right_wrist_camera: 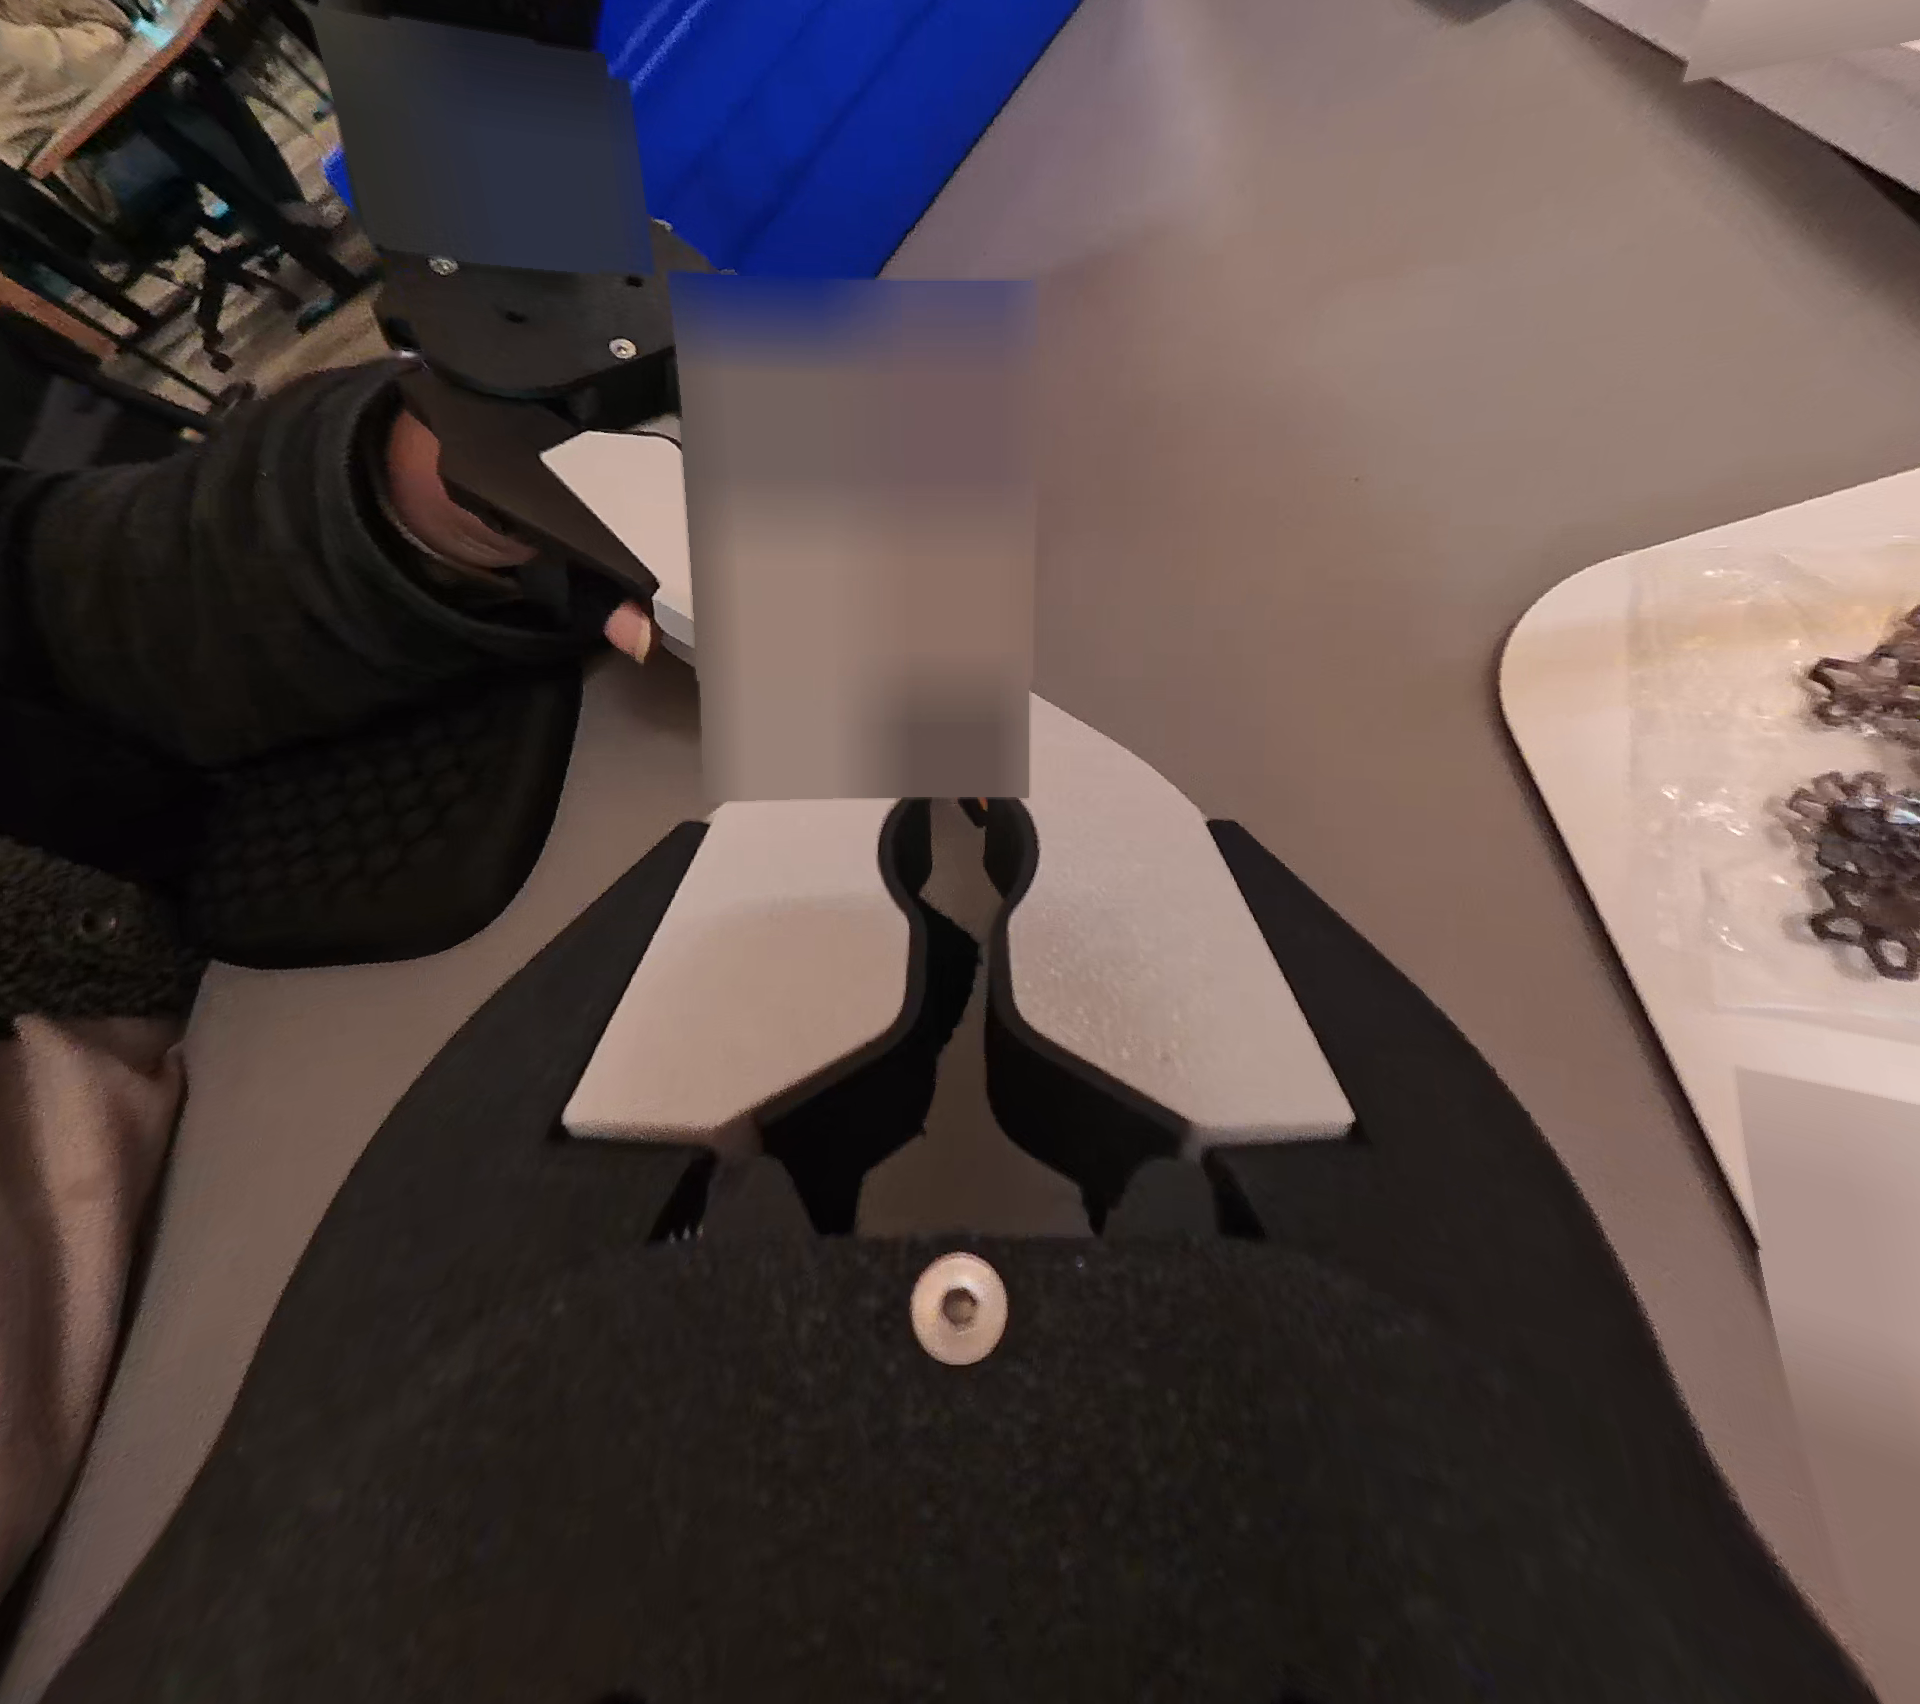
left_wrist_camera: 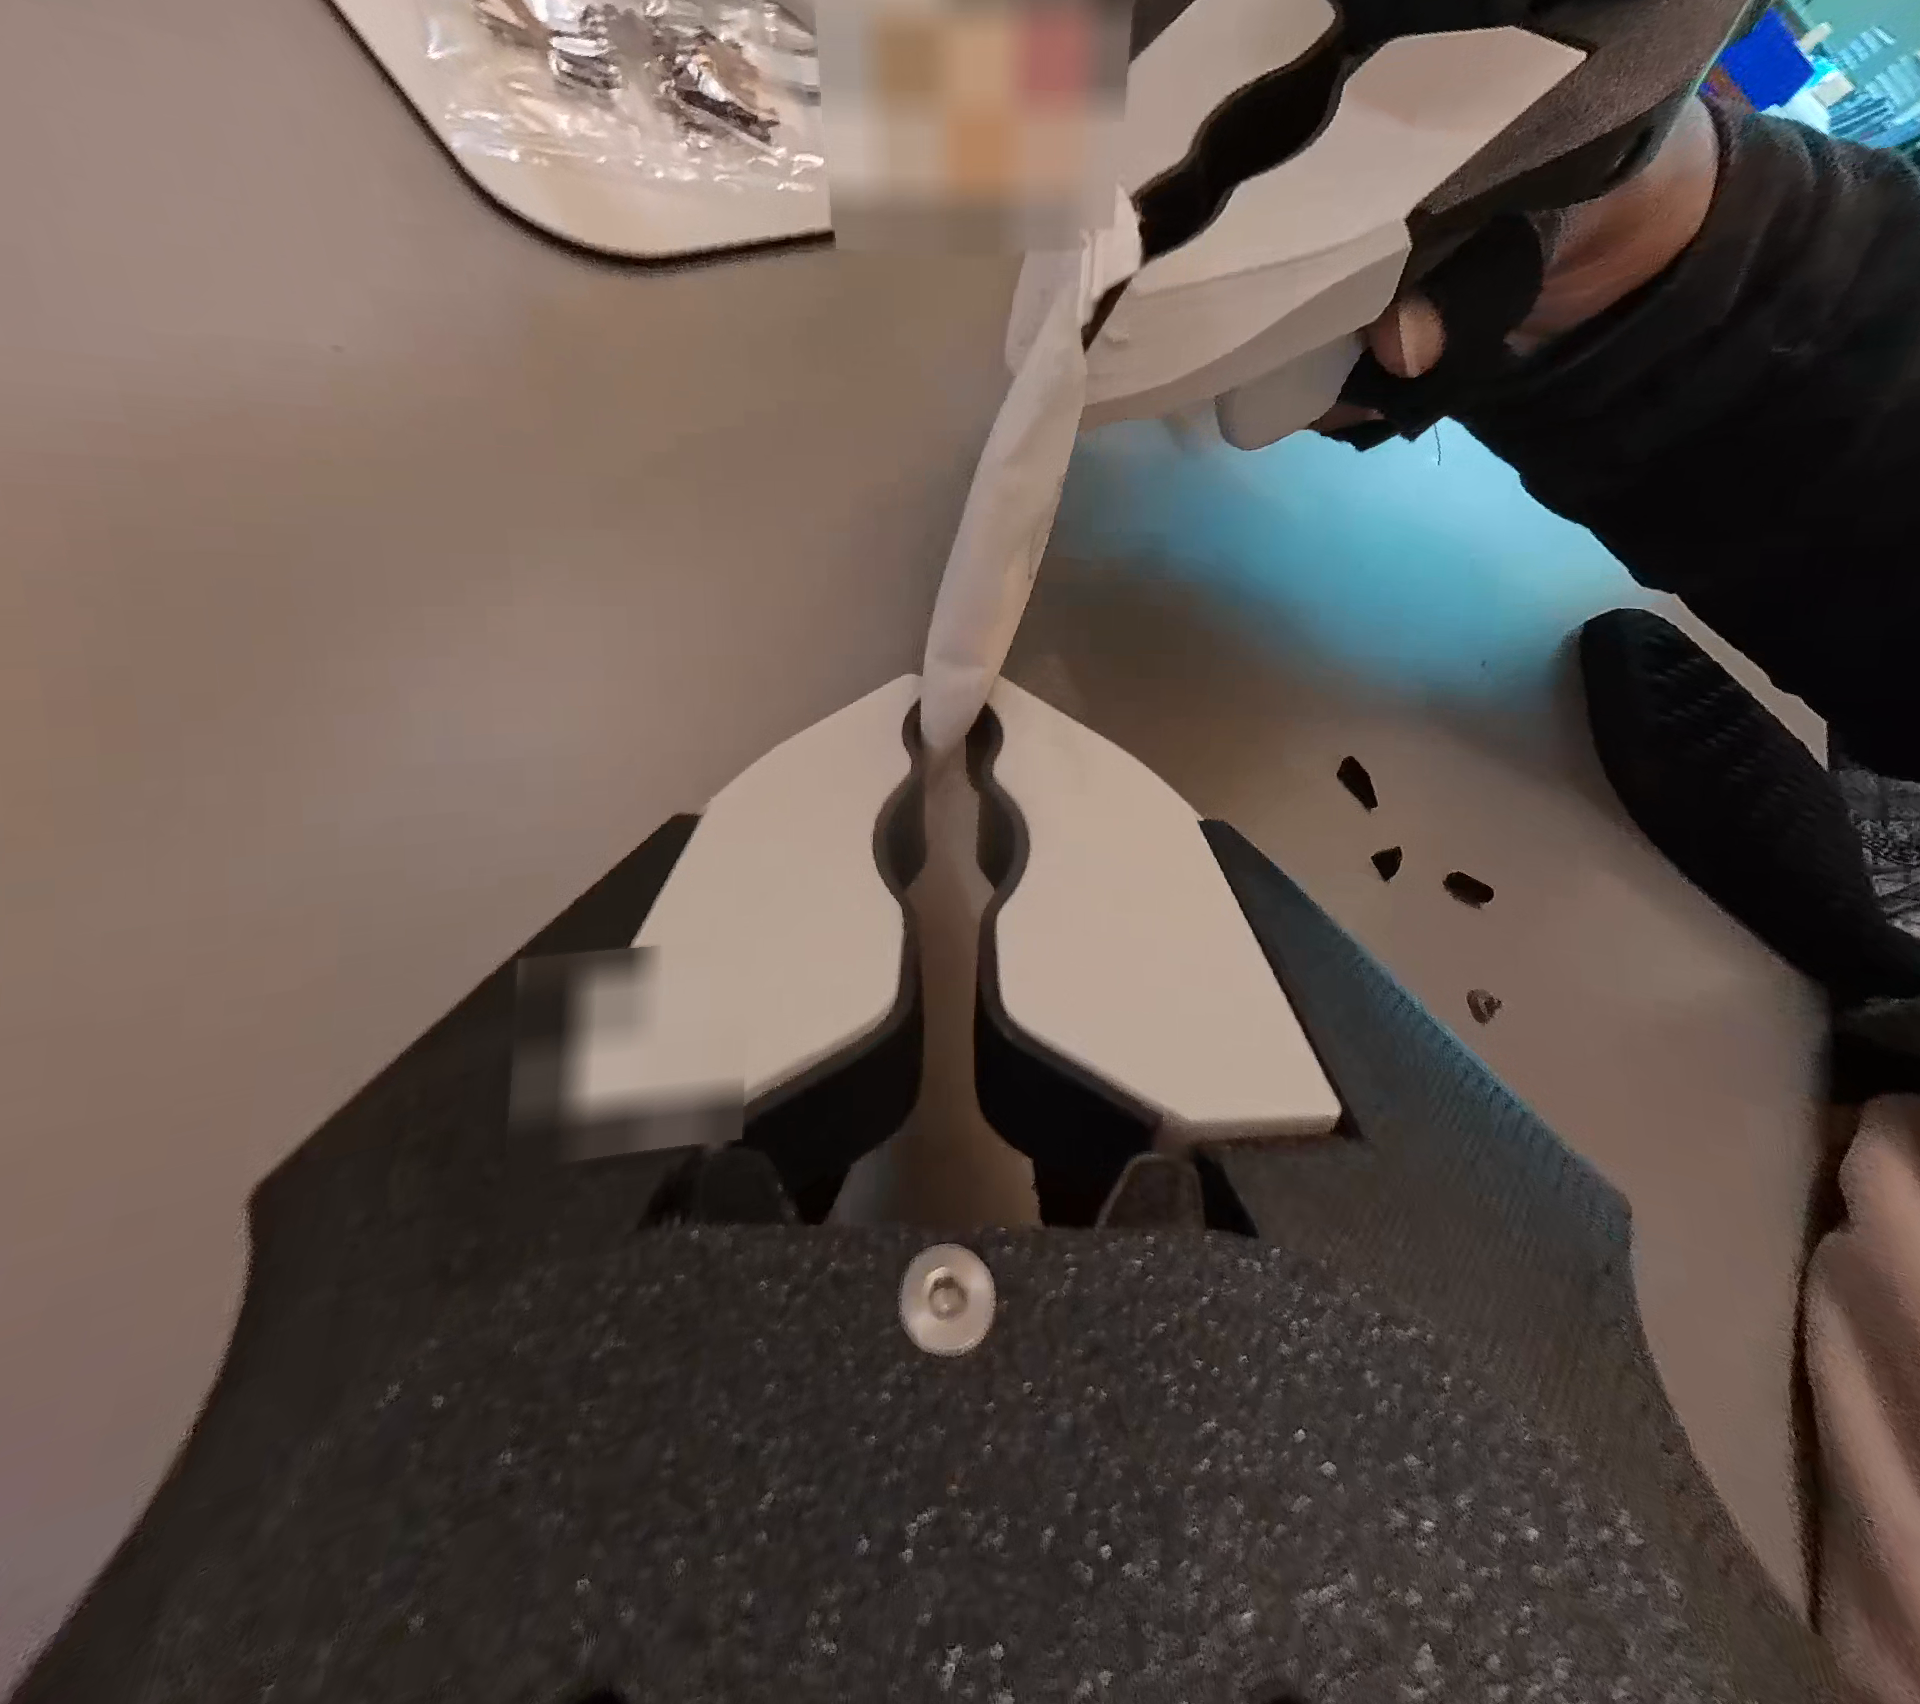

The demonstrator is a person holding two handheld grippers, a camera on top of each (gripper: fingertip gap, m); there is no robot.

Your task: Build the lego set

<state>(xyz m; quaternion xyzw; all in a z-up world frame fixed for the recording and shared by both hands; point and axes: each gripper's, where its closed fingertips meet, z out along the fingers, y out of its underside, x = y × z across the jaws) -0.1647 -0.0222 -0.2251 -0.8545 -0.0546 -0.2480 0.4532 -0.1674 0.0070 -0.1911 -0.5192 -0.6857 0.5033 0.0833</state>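
So both grippers are pinching the same white paper bag (left_wrist_camera: 997,532) and it's pulled taut between them over the grey table (left_wrist_camera: 312,511). The left gripper (left_wrist_camera: 951,735) has its fingertips clamped on the bag's lower end, and the right gripper (left_wrist_camera: 1117,272) bites the upper end, held by a gloved hand (left_wrist_camera: 1455,324). A few small dark lego pieces (left_wrist_camera: 1413,854) sit loose by the table's right edge. A white tray (right_wrist_camera: 1579,719) near the far edge carries clear bags of dark parts (right_wrist_camera: 1860,823). A blue bin (right_wrist_camera: 862,13) stands at the table's edge.
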